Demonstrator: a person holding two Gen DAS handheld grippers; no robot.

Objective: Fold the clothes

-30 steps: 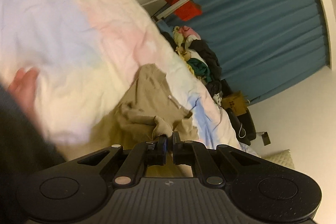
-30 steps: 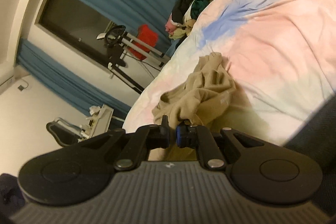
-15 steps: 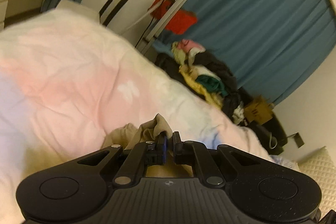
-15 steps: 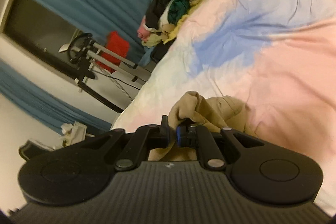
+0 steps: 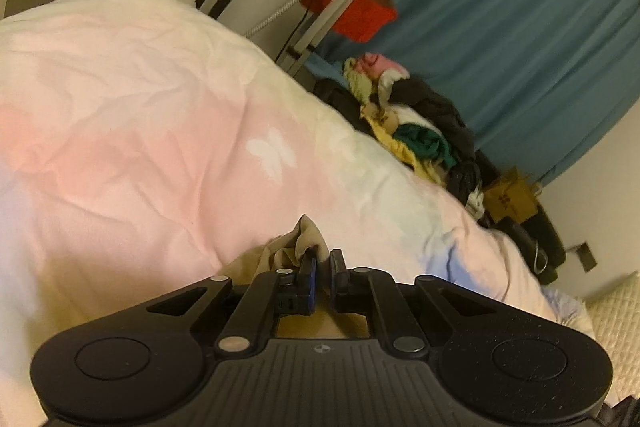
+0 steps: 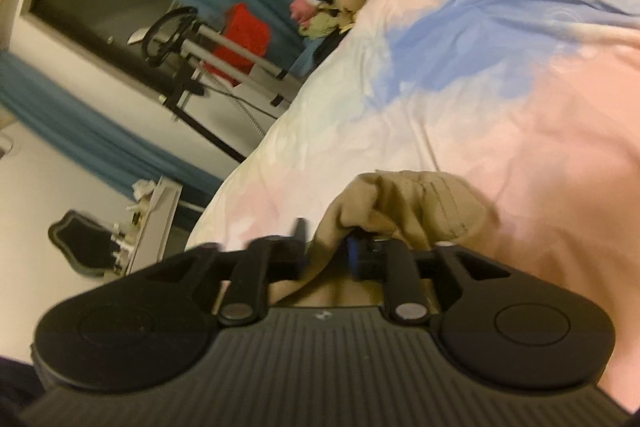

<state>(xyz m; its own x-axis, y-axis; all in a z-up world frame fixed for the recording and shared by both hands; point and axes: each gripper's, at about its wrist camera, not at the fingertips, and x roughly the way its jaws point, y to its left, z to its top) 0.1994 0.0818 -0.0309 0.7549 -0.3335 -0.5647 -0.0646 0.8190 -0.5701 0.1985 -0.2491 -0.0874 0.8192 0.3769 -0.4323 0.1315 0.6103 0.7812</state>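
Beige garment (image 6: pixel 404 203): bunched on the pastel duvet (image 5: pixel 140 131), near its front edge, both ends brought together for a fold.
Left gripper (image 5: pixel 320 261): jaws almost closed and just starting to part, a corner of cloth beside the blue pad.
Right gripper (image 6: pixel 326 241): jaws opening, cloth lying between them but no longer pinched, likely letting the fold settle.
Clothes pile (image 5: pixel 416 131): waiting at the duvet's far edge.
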